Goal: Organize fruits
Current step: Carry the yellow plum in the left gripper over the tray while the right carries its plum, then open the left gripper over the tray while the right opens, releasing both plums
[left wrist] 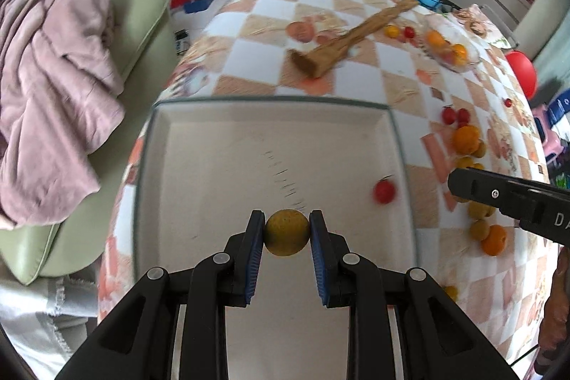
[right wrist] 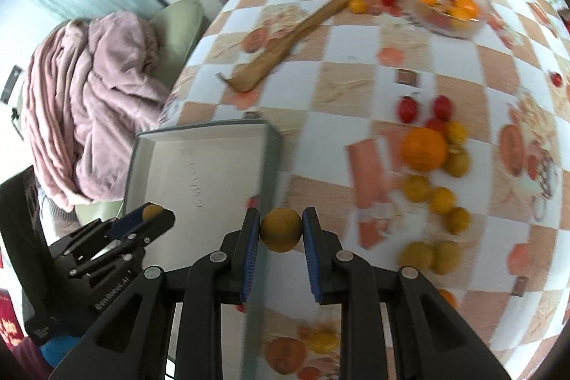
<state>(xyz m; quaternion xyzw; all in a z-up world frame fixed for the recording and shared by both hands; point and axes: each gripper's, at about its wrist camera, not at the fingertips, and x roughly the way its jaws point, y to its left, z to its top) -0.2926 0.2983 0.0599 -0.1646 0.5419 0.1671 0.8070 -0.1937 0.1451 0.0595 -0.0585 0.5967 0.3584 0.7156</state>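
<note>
My left gripper (left wrist: pixel 287 222) is shut on a small yellow-green round fruit (left wrist: pixel 287 232) and holds it over the square white tray (left wrist: pixel 270 102). A red cherry tomato (left wrist: pixel 384 191) lies in the tray at the right. My right gripper (right wrist: pixel 280 219) is shut on a similar yellow-green fruit (right wrist: pixel 280 229) above the tray's right rim (right wrist: pixel 270 145). The left gripper (right wrist: pixel 149 212) shows at the lower left of the right wrist view. An orange (right wrist: pixel 424 148), cherry tomatoes (right wrist: pixel 408 108) and several small yellow fruits (right wrist: pixel 441 200) lie loose on the checkered tablecloth.
A clear glass bowl (right wrist: pixel 473 20) with oranges stands at the far right. A long wooden piece (right wrist: pixel 310 24) lies across the table's middle. A green sofa with a pink blanket (left wrist: pixel 53 77) stands left of the table.
</note>
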